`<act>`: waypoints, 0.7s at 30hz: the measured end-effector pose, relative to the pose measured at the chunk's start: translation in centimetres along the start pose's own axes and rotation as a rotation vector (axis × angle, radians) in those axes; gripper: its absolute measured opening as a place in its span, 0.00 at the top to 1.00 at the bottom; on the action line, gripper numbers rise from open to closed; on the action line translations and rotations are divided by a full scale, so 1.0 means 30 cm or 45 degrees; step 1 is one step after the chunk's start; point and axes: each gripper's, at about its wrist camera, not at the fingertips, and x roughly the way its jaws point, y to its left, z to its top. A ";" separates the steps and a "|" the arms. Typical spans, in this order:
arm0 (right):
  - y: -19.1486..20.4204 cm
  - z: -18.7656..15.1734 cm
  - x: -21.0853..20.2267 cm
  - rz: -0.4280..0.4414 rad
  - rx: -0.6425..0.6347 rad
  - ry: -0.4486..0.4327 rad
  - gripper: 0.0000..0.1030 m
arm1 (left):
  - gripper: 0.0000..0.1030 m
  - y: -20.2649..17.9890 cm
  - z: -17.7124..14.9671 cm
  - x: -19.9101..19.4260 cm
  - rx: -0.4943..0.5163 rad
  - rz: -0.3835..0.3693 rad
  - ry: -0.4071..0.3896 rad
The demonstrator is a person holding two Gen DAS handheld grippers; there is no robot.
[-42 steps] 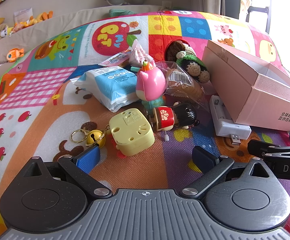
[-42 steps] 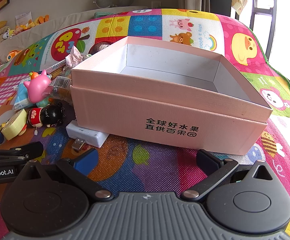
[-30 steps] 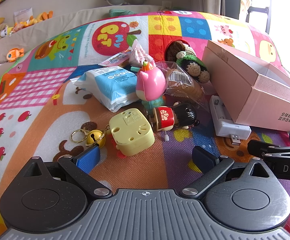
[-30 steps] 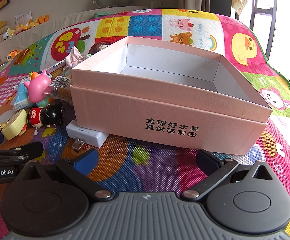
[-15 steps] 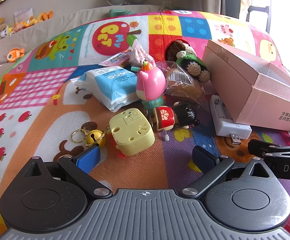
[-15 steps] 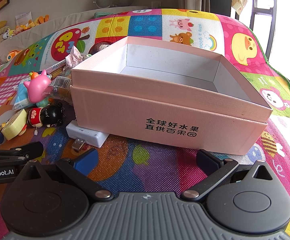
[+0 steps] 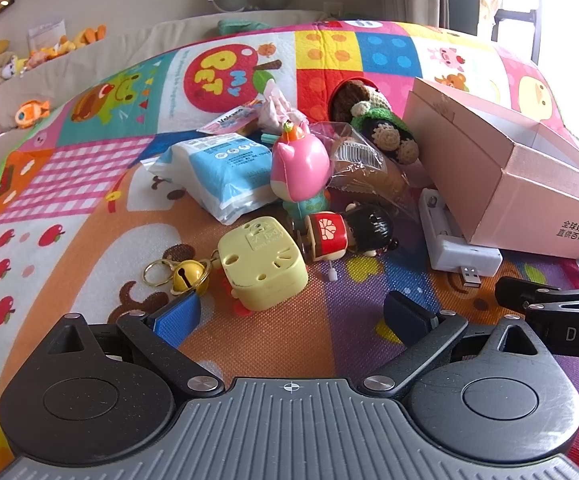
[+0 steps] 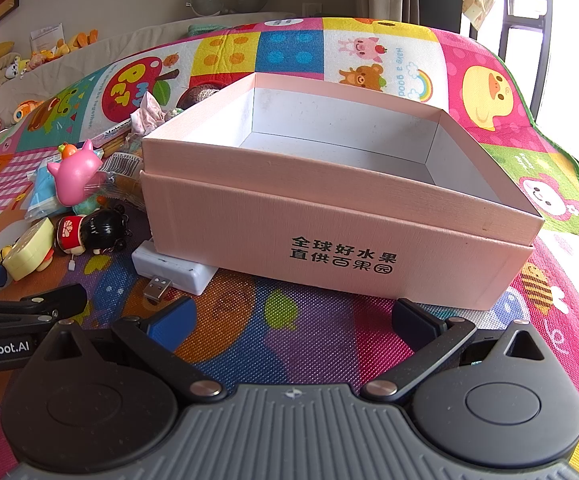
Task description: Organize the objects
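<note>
Your left gripper (image 7: 291,314) sits low over the woven, brightly printed play mat (image 7: 89,184), jaws spread wide and holding nothing, its blue-padded finger just short of the brass jingle bell (image 7: 187,276) on its wire ring. Right ahead of you lies the blocky pale-yellow plastic toy (image 7: 263,266) with rounded corners, touching the bell's ring. Just beyond it a glossy red-and-black doll (image 7: 345,234) lies on its side, and a smooth pink figurine (image 7: 299,168) stands upright against the crinkly blue-and-white packet (image 7: 217,170). A clear wrapped bun (image 7: 369,172) and a knitted brown-and-green toy (image 7: 385,136) crowd toward the mat's far side. Your right gripper (image 8: 291,320) also has its jaws wide apart and empty, facing the front wall of the open pink cardboard box (image 8: 329,240), matte white inside with nothing in it. A white plastic USB charger (image 8: 171,270) is tucked under the box's near left corner, its metal plug poking out.
</note>
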 end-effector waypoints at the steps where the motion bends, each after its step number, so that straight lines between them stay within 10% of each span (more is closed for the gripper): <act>1: 0.000 0.000 0.000 0.000 0.000 0.000 0.00 | 0.02 0.000 0.000 0.000 0.000 0.000 0.000; 21: -0.074 0.025 -0.031 0.041 -0.021 0.044 0.00 | 0.03 -0.006 -0.012 -0.021 0.003 -0.022 -0.003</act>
